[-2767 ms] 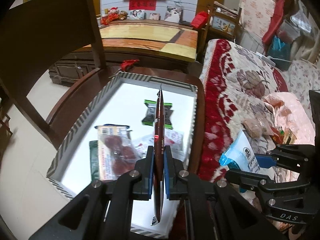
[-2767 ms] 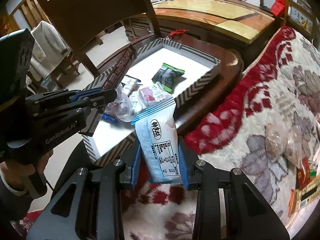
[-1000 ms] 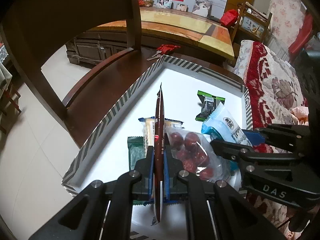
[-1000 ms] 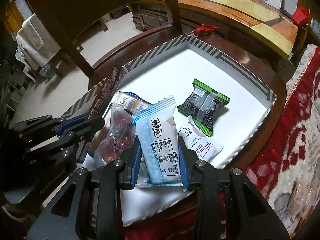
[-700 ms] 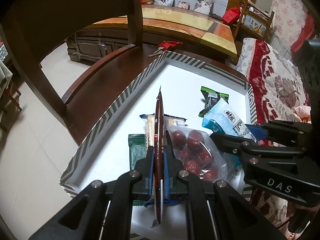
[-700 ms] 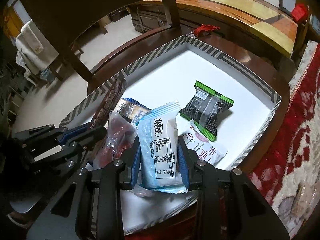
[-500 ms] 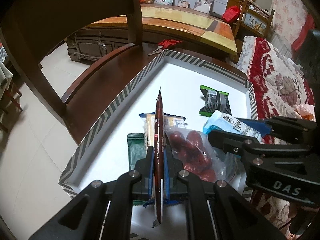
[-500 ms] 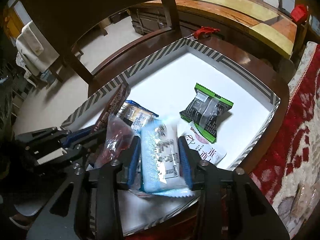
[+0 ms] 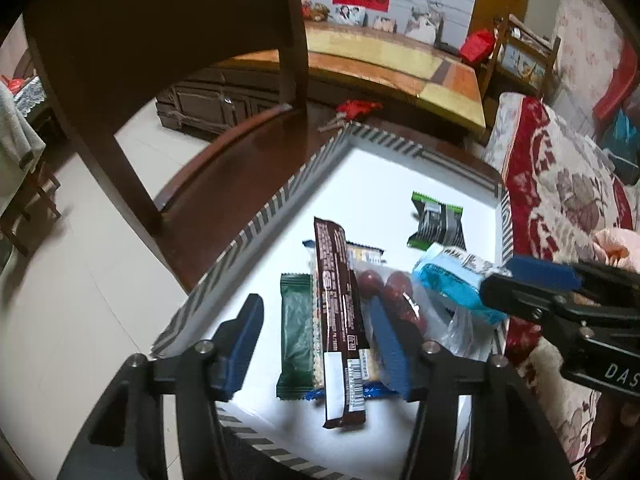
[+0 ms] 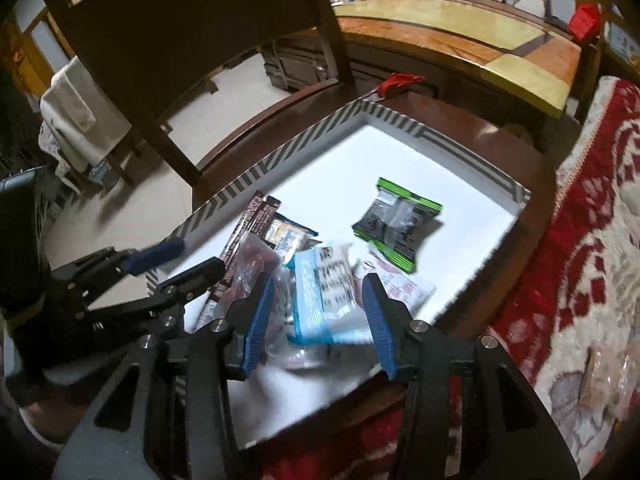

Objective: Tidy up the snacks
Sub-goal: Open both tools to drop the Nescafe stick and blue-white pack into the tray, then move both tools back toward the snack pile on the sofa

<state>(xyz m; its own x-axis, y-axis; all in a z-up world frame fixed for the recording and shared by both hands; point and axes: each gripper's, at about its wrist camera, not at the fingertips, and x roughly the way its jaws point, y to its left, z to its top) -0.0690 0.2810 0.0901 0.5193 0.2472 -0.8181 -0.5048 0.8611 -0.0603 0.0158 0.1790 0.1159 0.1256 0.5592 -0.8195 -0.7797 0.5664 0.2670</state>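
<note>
A white tray with a striped rim (image 9: 256,220) (image 10: 280,152) sits on a dark wooden chair seat. My left gripper (image 9: 316,340) is open over the tray's near end; a brown snack bar (image 9: 336,304) lies flat between its fingers, on other packets. My right gripper (image 10: 320,312) is open; a light blue packet (image 10: 324,296) lies blurred between its fingers, also seen in the left wrist view (image 9: 452,284). Also in the tray: a clear bag of red dates (image 9: 396,292), a dark green packet (image 9: 296,340), and a green-edged black packet (image 9: 438,224) (image 10: 398,220).
The chair's back and post (image 9: 292,36) rise at the tray's far left. A red floral blanket (image 10: 580,240) lies right of the chair, with more snack bags (image 10: 596,376) on it. A wooden table (image 9: 392,56) stands behind. A red item (image 10: 400,80) lies by the tray's far corner.
Both grippers have opened. The brown bar, held upright on edge before, now lies flat in the tray. The blue packet has dropped from the right gripper onto the pile.
</note>
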